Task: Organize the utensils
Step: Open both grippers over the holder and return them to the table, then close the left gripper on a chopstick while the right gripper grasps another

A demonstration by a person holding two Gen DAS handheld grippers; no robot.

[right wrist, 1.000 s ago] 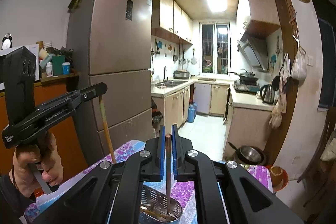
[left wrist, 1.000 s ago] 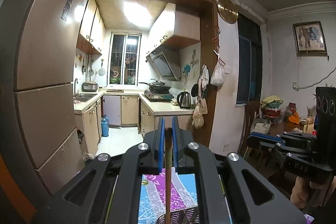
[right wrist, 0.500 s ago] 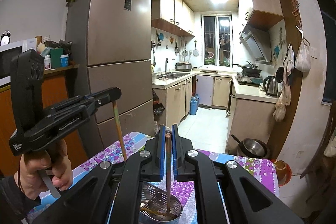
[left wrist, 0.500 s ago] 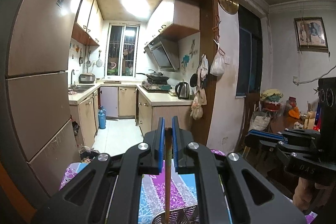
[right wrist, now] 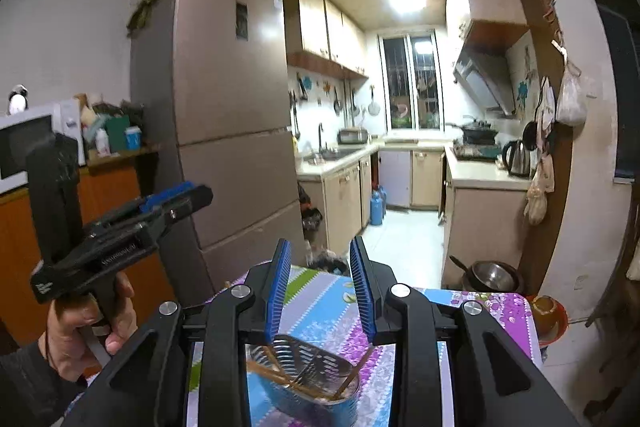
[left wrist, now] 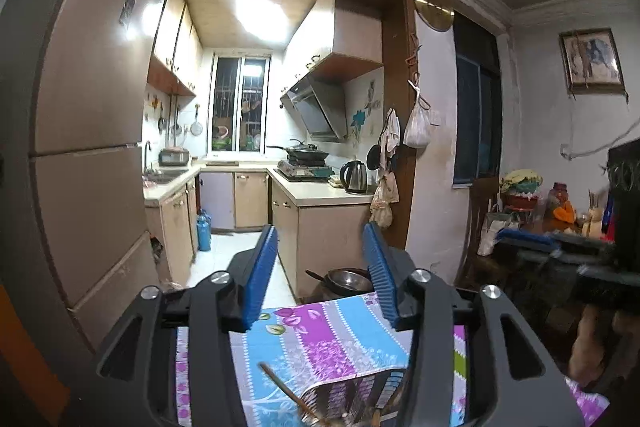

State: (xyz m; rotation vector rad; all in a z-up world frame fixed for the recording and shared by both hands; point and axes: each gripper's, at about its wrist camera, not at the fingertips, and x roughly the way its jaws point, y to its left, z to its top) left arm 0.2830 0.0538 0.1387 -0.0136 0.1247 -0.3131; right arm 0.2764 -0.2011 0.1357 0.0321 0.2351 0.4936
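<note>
My left gripper (left wrist: pixel 320 267) hangs above the flowered tablecloth (left wrist: pixel 320 331); its jaws are opening and nothing is between the blue pads (left wrist: pixel 260 275). Below it a brown chopstick (left wrist: pixel 280 383) leans in the metal utensil holder (left wrist: pixel 352 403). My right gripper (right wrist: pixel 320 279) is also opening, with nothing between its pads. Right under it stands the utensil holder (right wrist: pixel 316 403), whose slotted divider (right wrist: pixel 308 359) has chopsticks (right wrist: pixel 268 373) resting on both sides of it. The left gripper (right wrist: pixel 196 193) shows at the left, held by a hand (right wrist: pixel 88 331). The right gripper (left wrist: pixel 508 245) shows dark at the right edge.
A tall fridge (right wrist: pixel 232 131) stands behind the table on the left, with a microwave (right wrist: pixel 28 143) on an orange cabinet beside it. A steel pot (right wrist: pixel 494 275) sits on the floor past the table's far edge. An orange bowl (right wrist: pixel 548 311) is off the table's right corner.
Both grippers were shut on upright chopsticks; both have opened and the chopsticks have dropped into the holder. The left gripper's chopstick is gone from its jaws.
</note>
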